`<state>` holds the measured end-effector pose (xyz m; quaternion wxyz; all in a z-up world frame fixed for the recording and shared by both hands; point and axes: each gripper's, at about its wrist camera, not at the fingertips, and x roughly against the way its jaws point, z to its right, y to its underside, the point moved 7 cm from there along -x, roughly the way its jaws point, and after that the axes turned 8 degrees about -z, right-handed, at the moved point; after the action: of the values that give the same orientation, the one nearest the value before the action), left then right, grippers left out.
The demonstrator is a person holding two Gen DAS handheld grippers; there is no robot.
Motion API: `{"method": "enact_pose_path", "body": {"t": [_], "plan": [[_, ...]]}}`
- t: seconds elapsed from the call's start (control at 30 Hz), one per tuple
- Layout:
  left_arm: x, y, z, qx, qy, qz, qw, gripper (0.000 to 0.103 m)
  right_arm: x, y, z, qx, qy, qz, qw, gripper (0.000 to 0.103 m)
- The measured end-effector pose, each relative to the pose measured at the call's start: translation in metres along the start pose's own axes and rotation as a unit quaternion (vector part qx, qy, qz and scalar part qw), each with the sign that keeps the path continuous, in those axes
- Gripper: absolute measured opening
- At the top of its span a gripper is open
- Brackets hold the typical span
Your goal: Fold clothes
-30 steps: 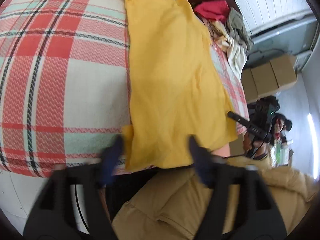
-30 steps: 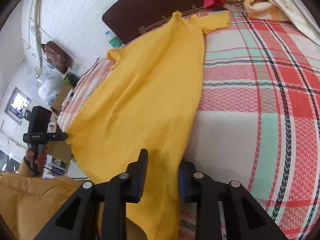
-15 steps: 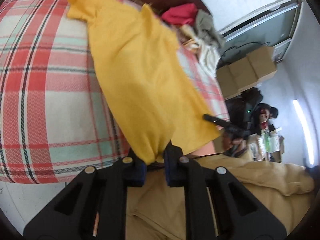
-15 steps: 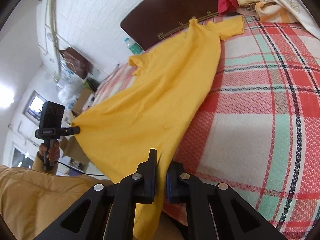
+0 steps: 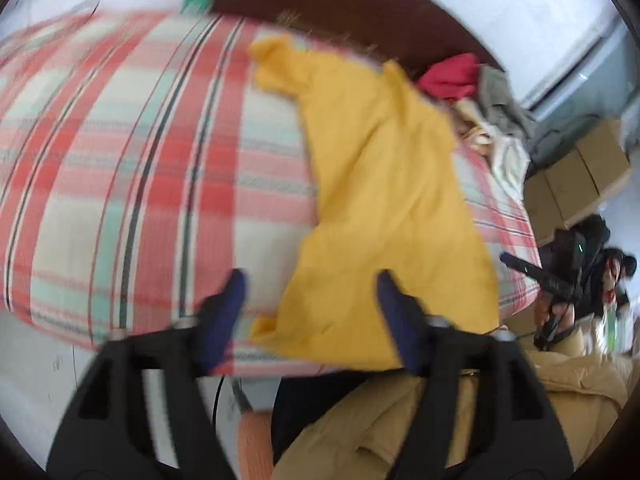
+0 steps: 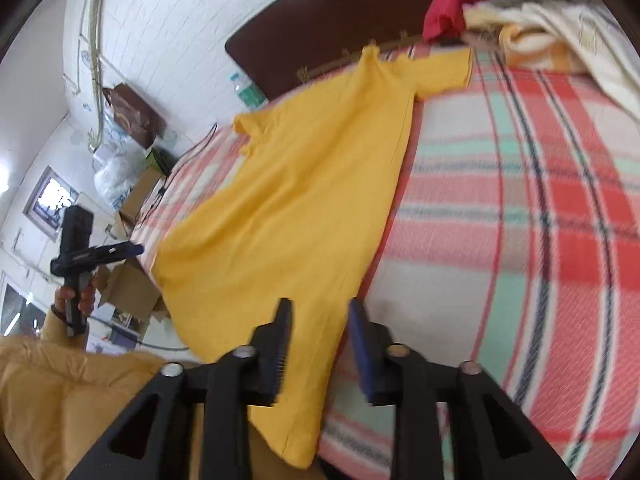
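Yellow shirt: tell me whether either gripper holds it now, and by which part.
Nothing is held. The left gripper and right gripper are both open at the bottom edge of the yellow shirt, which lies on the bed.

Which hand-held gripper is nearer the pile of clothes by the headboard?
Right. The right hand-held gripper is on the pile of clothes' side of the yellow shirt; the left hand-held gripper is beyond the shirt.
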<state>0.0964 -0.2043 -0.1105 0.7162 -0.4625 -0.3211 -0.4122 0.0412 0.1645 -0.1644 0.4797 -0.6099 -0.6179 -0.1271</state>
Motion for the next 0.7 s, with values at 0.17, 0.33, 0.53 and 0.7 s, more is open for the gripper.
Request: {"method": "enact_pose_path", "body": {"t": [0.17, 0.33, 0.53, 0.7], "plan": [[-0.048, -0.006, 0.092, -0.118, 0.047, -0.035, 0.9913, 0.080, 0.021, -0.050, 0.024, -0.037, -0.008, 0.051, 0.998, 0.040], [-0.125, -0.014, 0.190, -0.181, 0.102, -0.095, 0.9736, 0.080, 0.042, -0.082, 0.032, -0.062, -0.056, 0.087, 0.993, 0.043], [-0.185, -0.007, 0.256, -0.222, 0.082, -0.155, 0.9592, 0.080, 0.073, -0.090, 0.015, -0.035, -0.054, 0.116, 0.991, 0.066], [-0.213, 0.004, 0.263, -0.228, 0.045, -0.174, 0.9568, 0.079, 0.079, -0.107, 0.038, -0.048, -0.039, 0.133, 0.989, 0.071]]}}
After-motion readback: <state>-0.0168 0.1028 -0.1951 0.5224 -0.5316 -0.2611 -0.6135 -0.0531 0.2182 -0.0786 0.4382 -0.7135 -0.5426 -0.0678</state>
